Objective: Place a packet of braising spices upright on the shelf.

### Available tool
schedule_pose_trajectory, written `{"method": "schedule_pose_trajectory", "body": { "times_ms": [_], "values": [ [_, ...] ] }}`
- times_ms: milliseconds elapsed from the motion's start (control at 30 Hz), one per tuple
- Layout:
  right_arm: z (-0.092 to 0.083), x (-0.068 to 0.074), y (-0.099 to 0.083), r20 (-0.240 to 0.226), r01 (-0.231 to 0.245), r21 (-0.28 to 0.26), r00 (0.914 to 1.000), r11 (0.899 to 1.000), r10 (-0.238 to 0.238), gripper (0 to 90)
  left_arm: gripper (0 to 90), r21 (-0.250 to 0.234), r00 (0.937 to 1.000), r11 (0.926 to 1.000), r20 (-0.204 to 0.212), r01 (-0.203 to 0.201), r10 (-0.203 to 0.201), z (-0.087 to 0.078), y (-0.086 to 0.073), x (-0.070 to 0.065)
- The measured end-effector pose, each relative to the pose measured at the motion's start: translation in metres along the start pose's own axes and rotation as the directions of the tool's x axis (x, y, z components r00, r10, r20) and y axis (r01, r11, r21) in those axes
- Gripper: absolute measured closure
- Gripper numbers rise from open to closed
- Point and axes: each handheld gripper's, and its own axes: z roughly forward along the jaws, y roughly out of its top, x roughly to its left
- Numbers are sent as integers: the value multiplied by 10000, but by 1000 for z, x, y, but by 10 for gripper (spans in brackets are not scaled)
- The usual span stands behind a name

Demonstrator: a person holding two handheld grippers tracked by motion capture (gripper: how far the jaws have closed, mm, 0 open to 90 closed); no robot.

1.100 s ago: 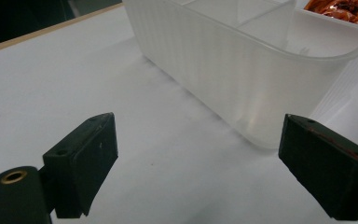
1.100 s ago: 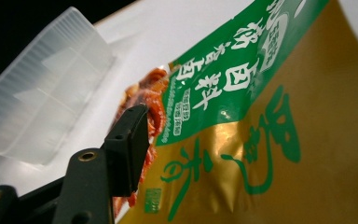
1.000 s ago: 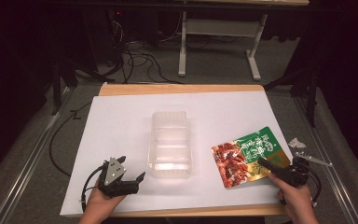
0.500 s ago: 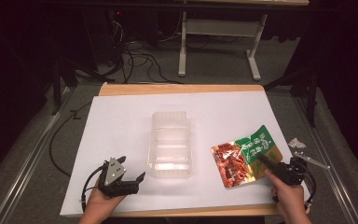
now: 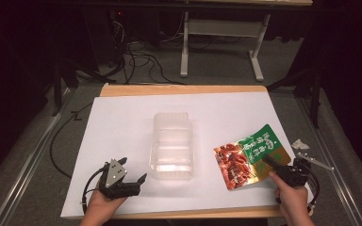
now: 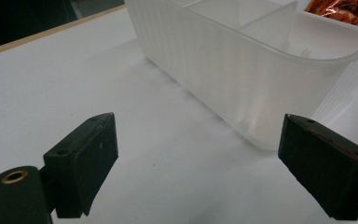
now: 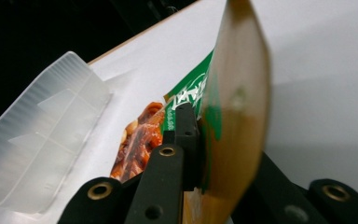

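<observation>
— So, where is the snack packet (image 5: pixel 249 156) relative to the tongs?

— It sits between the jaws of the right gripper (image 5: pixel 269 163), which have just been closing and are now clamped on its near right edge. In the right gripper view the packet (image 7: pixel 233 116) stands on edge, its gold inner face bowed up over the jaws and its green and red print to their left.

— And beyond that?

— In the high view the rest of the packet fans out up and to the left of that gripper, its far part resting on the white sheet (image 5: pixel 122 122). Farther left of it, apart from it, stands the clear plastic container (image 5: pixel 172 146) with its dividers.

— The other tongs?

— The left gripper (image 5: pixel 133 181) rests low on the sheet, well apart from the packet, with the container between them. Its jaws stand wide apart with nothing in them; in the left gripper view the container's near corner (image 6: pixel 256 93) lies just ahead of them, untouched.
</observation>
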Motion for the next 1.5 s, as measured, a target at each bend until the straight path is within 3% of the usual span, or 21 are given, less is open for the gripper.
{"method": "schedule_pose_trajectory", "body": {
  "times_ms": [167,367,600,633,667,700,733,767,800,833,867,967,1300,1333,1367,1400,1433,1467,1500],
  "values": [
    [-3,13,4,-275,519,-451,9982,9976,-532,892,123,-27,10000,10000,-26,-1,1,0,0,1],
    [-4,21,6,-515,694,-786,9960,9945,-736,898,123,-38,10000,10000,-53,-6,6,0,0,0],
    [-6,39,12,-581,1474,-1144,9862,9824,-1548,900,123,-252,10000,9997,-89,37,-40,-6,0,2],
    [-7,46,15,-655,1803,-1260,9797,9755,-1896,900,123,-282,9999,9996,-94,56,-59,-7,0,3],
    [-7,46,15,-655,1803,-1260,9797,9755,-1896,900,123,-282,9999,9996,-94,56,-59,-7,0,3],
    [-7,53,17,-682,2137,-1350,9722,9675,-2242,900,123,-292,9999,9995,-83,76,-79,-7,0,3],
    [-7,53,17,-682,2137,-1350,9722,9675,-2242,900,123,-292,9999,9995,-83,76,-79,-7,0,3],
    [-7,62,19,-745,2616,-1423,9589,9546,-2739,900,123,-268,10000,9996,-68,66,-68,-7,0,2],
    [-7,62,19,-745,2616,-1423,9589,9546,-2739,900,123,-257,10000,9997,-67,62,-64,-6,0,2],
    [-6,68,21,-784,2941,-1473,9483,9444,-3075,900,123,-231,10000,9997,-59,16,-17,-5,0,2],
    [-6,68,21,-784,2941,-1473,9483,9444,-3075,900,123,-231,10000,9997,-59,16,-17,-5,0,2],
    [-4,78,24,-950,3398,-1593,9293,9269,-3570,900,123,-186,10000,9998,-61,40,-41,-4,0,2],
    [-4,86,26,-1106,3687,-1680,9145,9142,-3892,900,123,-237,9998,9995,-27,195,-195,-4,0,3],
    [-6,88,26,-1168,3783,-1733,9088,9093,-4004,900,123,-245,9997,9994,-19,227,-227,-5,0,3],
    [-9,93,27,-1163,4012,-1861,8974,8969,-4256,900,123,-241,9996,9993,-41,273,-274,-5,0,3],
    [-9,93,27,-1163,4012,-1861,8974,8969,-4256,900,123,-241,9996,9993,-41,273,-274,-5,0,3],
    [-14,99,27,-1023,4408,-1977,8790,8756,-4657,900,123,-246,9995,9992,-62,319,-321,-5,0,3],
    [-14,99,27,-1023,4408,-1977,8790,8756,-4657,900,123,-246,9995,9992,-62,319,-321,-5,0,3],
    [-15,101,27,-974,4610,-2012,8685,8643,-4860,900,123,-258,9993,9990,-89,357,-359,-5,-1,3]
  ]
}}
